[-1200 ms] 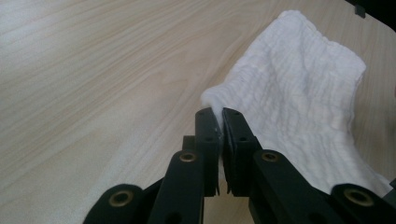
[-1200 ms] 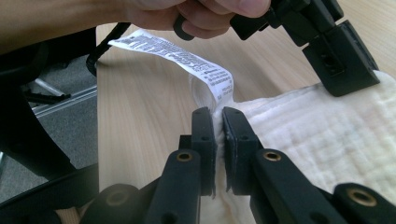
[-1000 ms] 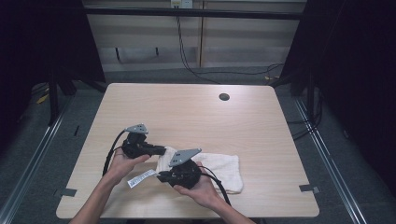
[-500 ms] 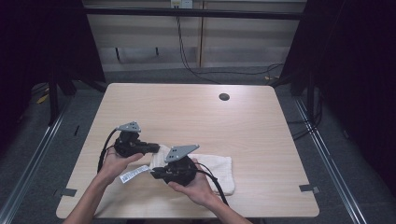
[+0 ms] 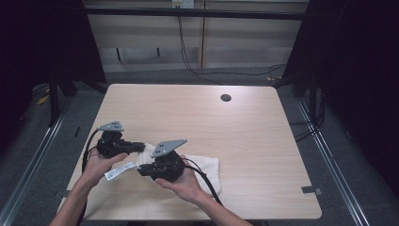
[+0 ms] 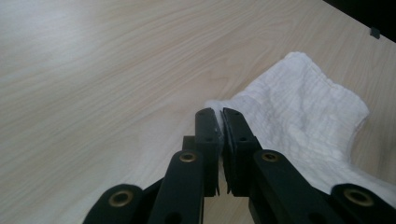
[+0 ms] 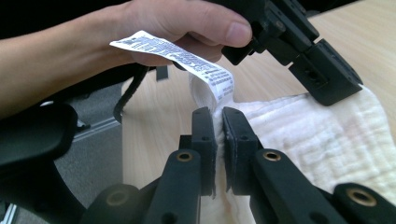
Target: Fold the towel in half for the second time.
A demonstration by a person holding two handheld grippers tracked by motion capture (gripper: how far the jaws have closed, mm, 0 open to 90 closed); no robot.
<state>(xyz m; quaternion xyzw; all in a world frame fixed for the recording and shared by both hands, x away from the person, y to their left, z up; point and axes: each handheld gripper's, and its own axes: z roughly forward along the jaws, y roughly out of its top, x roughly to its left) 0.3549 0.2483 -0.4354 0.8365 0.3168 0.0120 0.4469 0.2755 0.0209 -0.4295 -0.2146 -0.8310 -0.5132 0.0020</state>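
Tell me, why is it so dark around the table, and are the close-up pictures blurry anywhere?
High view: light falls on the table, the surroundings stay nearly black. Left gripper view: the left claw and white cloth look sharp, the nearest jaw parts soft. Right gripper view: the label prints too small to read, and the hand is slightly soft.

The high view looks forward and down from above the person's side onto the pale rectangular wooden table (image 5: 263,141). The 2 gripper views look along their own black jaws, close above that tabletop, both sharing the white waffle-textured cloth (image 6: 303,116).
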